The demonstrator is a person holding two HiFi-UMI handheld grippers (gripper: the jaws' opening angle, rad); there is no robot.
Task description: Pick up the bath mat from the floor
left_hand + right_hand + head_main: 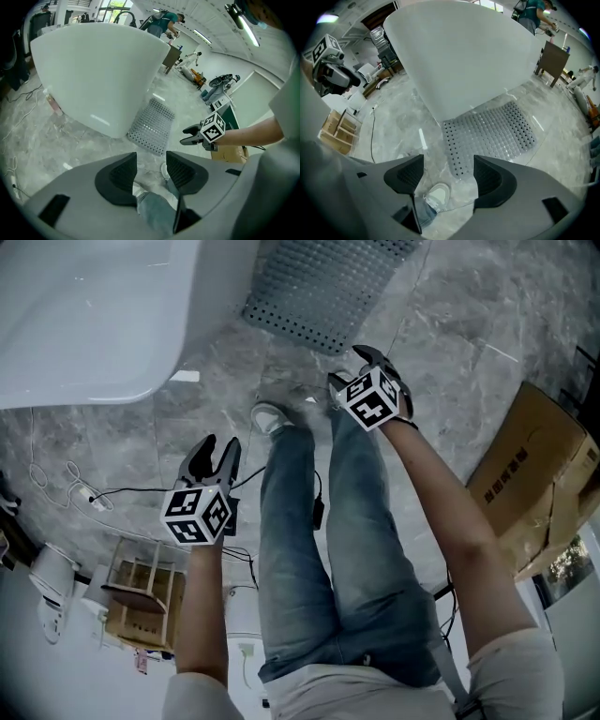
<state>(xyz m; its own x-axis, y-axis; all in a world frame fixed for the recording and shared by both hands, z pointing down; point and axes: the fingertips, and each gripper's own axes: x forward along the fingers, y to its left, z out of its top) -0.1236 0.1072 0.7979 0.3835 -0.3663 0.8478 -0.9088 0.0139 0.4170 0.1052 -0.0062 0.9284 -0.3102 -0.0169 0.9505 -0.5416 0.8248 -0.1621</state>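
Person is standing on a grey marble floor (206, 371), looking down past jeans-clad legs (309, 549).

Bath mat (323, 287): grey, perforated, lying flat on the floor. Its far edge is sitting against the base of the white bathtub (94, 324), and its near edge is lying just ahead of the person's white shoe (269, 416). Nothing is touching it.

Left hand-held gripper (217, 448): hanging low on the left side, jaws standing wide apart with nothing between the pads. Only floor, the shoe and a jeans leg are showing through the gap in its own view. It is staying well apart from the mat.

Right hand-held gripper (354, 367): reaching further forward and pointing down toward the near edge of the mat, but hovering above it, not in contact. Its jaws are also gaping wide and gripping nothing. The mat's corner and the shoe are showing through the gap.

Surroundings: a cardboard box (534, 474) is sitting on the floor to the right. A small wooden crate (141, 601) is standing to the left, with a black cable (122, 491) trailing across the floor near it.
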